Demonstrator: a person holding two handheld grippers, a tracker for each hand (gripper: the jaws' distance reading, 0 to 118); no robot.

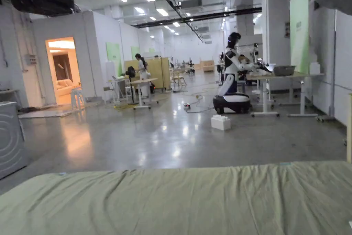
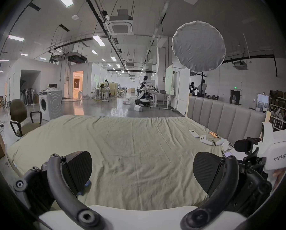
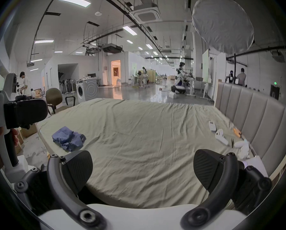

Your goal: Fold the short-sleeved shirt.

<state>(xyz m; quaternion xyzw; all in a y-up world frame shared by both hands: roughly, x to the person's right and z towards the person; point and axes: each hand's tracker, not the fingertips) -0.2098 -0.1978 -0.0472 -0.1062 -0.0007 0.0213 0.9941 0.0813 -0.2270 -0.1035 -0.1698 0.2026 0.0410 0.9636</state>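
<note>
The short-sleeved shirt (image 3: 67, 138) is a crumpled blue heap near the left edge of the bed's pale green sheet (image 3: 147, 134). A small blue bit of the shirt (image 2: 87, 183) peeks out behind one jaw in the left gripper view. My left gripper (image 2: 142, 170) hovers over the sheet (image 2: 139, 142), open, with nothing between its jaws. My right gripper (image 3: 142, 168) is also open and empty above the sheet, well to the right of the shirt. The left gripper's housing (image 3: 22, 112), held by a hand, is above and left of the shirt.
A padded headboard (image 3: 255, 114) borders the bed on the right. A remote (image 3: 212, 125) and white controllers (image 3: 221, 136) lie beside it. An office chair (image 2: 19, 115) and a washing machine (image 2: 50, 104) stand left of the bed. A round diffuser (image 2: 198, 46) hangs overhead.
</note>
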